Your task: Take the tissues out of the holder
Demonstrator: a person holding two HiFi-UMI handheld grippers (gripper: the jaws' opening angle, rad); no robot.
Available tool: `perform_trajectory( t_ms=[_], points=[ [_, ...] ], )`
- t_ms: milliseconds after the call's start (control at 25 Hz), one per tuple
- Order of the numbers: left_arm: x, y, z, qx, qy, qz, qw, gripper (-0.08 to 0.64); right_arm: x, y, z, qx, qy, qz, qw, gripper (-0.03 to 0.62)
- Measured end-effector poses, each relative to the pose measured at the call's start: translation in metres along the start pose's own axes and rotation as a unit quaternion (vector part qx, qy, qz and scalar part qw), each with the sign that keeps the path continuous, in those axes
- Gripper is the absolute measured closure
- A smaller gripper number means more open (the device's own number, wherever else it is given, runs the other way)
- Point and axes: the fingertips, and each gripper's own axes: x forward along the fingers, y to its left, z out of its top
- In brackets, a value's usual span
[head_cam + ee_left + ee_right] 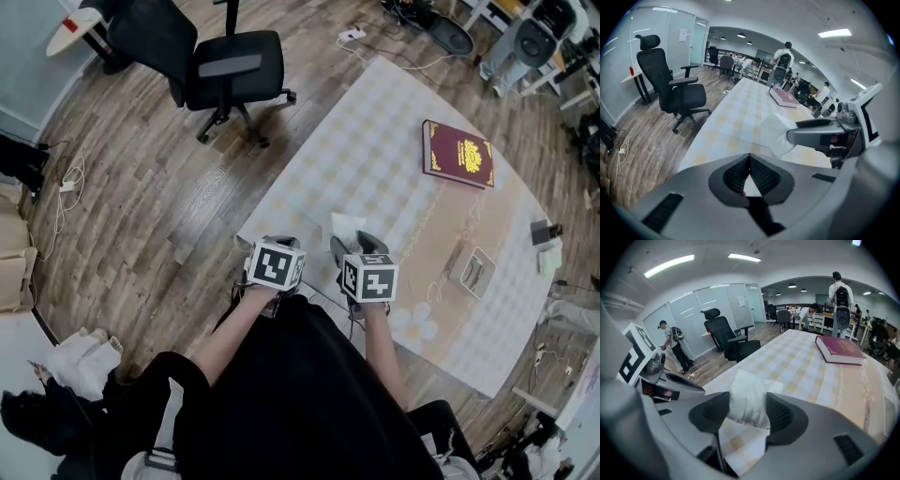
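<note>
A: Right tongs (747, 408)?
B: Clenched on a white tissue (748, 387), at the near edge of the bench (797, 357).
A: Left tongs (750, 158)?
B: Tips together, holding nothing, at 9 o'clock of the right pair. A red book (457, 153) lies at 1 o'clock.

Beyond the fingers (783, 416) of the right gripper (746, 409), the pale yellow-checked tablecloth (797, 362) runs open up to a maroon gilt-trimmed hardcover book (841, 349). A crumpled white tissue (747, 397) fills the gap between those fingers. Left of the left gripper (750, 160) stands a black wheeled office chair (675, 93).
</note>
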Motion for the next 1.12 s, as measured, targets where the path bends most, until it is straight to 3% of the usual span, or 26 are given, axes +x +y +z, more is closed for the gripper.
perform_trajectory(
  t_ms=[480,680,1120],
  points=[
    [0.011,0.046,0.040,0.029,0.019,-0.040,0.9986,0.560,0.039,0.011,0.049,0.028,-0.006,-0.046,0.999,0.333],
    [0.016,0.063,0.054,0.042,0.025,-0.057,0.9972,0.560,0.046,0.010,0.075,0.061,-0.030,-0.066,0.996,0.333],
    [0.031,0.094,0.077,0.065,0.040,-0.090,0.9930,0.560,0.065,-0.019,0.106,0.095,-0.046,-0.147,0.983,0.333]
  ],
)
